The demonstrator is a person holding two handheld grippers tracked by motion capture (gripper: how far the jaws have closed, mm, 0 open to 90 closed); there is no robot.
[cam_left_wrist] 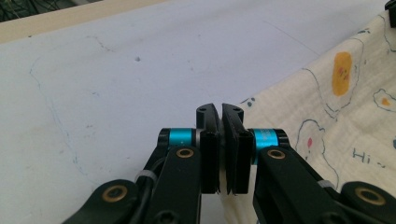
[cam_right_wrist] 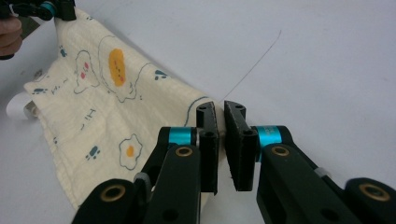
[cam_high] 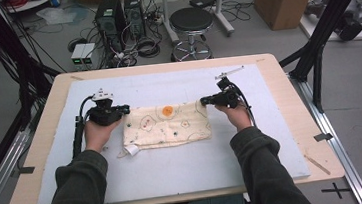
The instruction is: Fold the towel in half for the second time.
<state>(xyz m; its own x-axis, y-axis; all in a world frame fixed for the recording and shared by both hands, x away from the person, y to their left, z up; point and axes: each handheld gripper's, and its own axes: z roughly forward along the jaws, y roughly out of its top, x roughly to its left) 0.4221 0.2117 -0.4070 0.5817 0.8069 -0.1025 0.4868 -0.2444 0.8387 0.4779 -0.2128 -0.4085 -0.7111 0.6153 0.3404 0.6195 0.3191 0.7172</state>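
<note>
At the cloth's (cam_high: 167,125) two far corners, both grippers are clamping the fabric: the left gripper (cam_left_wrist: 220,112) is pinching the left corner, the right gripper (cam_right_wrist: 220,108) the right one. Between them the cloth is lying folded on the white mat (cam_high: 175,168), on the table (cam_high: 289,96).

Cloth (cam_left_wrist: 327,116) runs off the right edge in the left gripper view; its pinched corners vanish between each gripper's fingers (cam_right_wrist: 208,140)
</note>
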